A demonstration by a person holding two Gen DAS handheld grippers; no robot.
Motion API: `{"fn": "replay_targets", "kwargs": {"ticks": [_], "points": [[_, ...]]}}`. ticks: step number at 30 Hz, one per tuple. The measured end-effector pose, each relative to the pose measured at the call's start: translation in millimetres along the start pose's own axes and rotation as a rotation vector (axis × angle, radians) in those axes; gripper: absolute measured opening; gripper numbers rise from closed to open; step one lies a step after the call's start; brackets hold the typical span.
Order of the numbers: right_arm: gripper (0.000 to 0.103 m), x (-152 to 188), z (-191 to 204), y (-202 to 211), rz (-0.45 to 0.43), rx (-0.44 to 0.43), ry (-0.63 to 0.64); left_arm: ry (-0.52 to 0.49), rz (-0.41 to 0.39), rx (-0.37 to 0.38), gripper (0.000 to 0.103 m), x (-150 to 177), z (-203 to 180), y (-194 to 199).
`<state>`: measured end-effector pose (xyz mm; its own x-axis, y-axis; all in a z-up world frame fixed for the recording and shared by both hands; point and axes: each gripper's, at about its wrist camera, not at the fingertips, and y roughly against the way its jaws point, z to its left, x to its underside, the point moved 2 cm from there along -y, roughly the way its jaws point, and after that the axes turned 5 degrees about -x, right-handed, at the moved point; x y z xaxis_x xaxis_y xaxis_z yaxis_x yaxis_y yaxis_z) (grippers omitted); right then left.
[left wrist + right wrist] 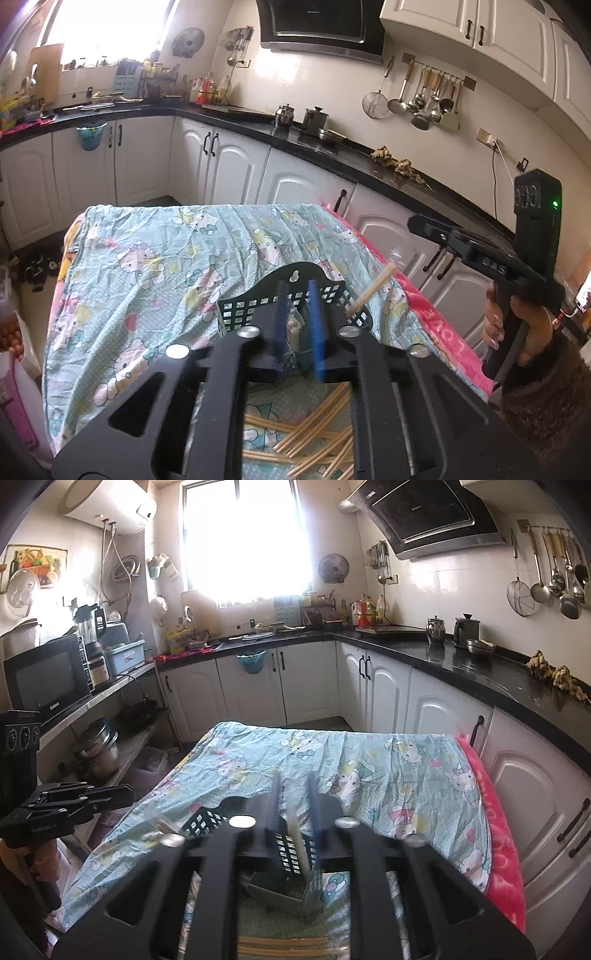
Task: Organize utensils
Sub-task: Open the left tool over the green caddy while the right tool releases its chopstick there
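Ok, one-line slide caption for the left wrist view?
Left gripper over a green utensil basket, loose chopsticks scattered on the Hello Kitty cloth.

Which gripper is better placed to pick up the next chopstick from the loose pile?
Probably left: the loose chopsticks lie directly beneath the left gripper, whereas the right gripper sits above the basket.

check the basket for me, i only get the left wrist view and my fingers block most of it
observer: The right wrist view shows the basket from above, with a pale chopstick slanting down into it, below the right gripper.
operator: anything left of the table
observer: Yes, a shelf with a black microwave on it.
operator: and under that
observer: Stacked metal pots on the lower shelf.
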<state>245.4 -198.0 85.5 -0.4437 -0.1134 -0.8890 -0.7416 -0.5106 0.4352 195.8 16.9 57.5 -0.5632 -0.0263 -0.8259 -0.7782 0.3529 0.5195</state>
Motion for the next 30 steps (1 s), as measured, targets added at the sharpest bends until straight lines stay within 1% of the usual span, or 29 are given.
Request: {"fn": "replay_targets", "kwargs": {"ticks": [1,2,3,4,5,6,7,8,9,11,12,14,16,18,24,30], "points": [[0.030,0,-1,1,-0.004,0.000,-0.005,0.003,-0.003,0.000,0.027,0,0,0],[0.031,1,-2,2,-0.006,0.000,-0.007,0.007,-0.007,-0.001,0.033,-1,1,1],[0.033,1,-3,3,-0.006,0.002,-0.007,0.010,-0.016,-0.003,0.035,-1,1,3],[0.039,2,-3,4,-0.009,0.005,-0.007,0.012,-0.024,-0.008,0.038,-2,1,4],[0.043,2,-4,6,-0.013,0.008,-0.008,0.014,-0.030,-0.011,0.044,-2,1,6],[0.044,3,-4,8,-0.018,0.011,-0.010,0.017,-0.041,-0.017,0.048,-3,2,8],[0.045,3,-4,11,-0.023,0.010,-0.012,0.019,-0.049,-0.020,0.054,-4,2,10],[0.047,3,-4,12,-0.026,0.010,-0.011,0.022,-0.057,-0.024,0.060,-4,2,13],[0.050,3,-4,14,-0.030,0.013,-0.009,0.025,-0.070,-0.028,0.064,-5,2,16],[0.053,3,-2,20,-0.041,0.019,-0.001,0.030,-0.089,-0.039,0.076,-6,2,21],[0.054,4,-1,21,-0.043,0.018,0.002,0.031,-0.101,-0.047,0.078,-6,2,25],[0.060,4,2,26,-0.053,0.021,0.010,0.032,-0.115,-0.060,0.088,-6,2,29],[0.063,6,6,31,-0.063,0.023,0.018,0.037,-0.123,-0.066,0.092,-6,2,32],[0.067,7,8,35,-0.068,0.023,0.022,0.041,-0.132,-0.073,0.092,-5,3,36],[0.070,11,17,46,-0.081,0.023,0.040,0.061,-0.143,-0.086,0.092,0,4,43],[0.070,18,24,54,-0.078,0.023,0.050,0.080,-0.146,-0.088,0.092,9,5,49]]}}
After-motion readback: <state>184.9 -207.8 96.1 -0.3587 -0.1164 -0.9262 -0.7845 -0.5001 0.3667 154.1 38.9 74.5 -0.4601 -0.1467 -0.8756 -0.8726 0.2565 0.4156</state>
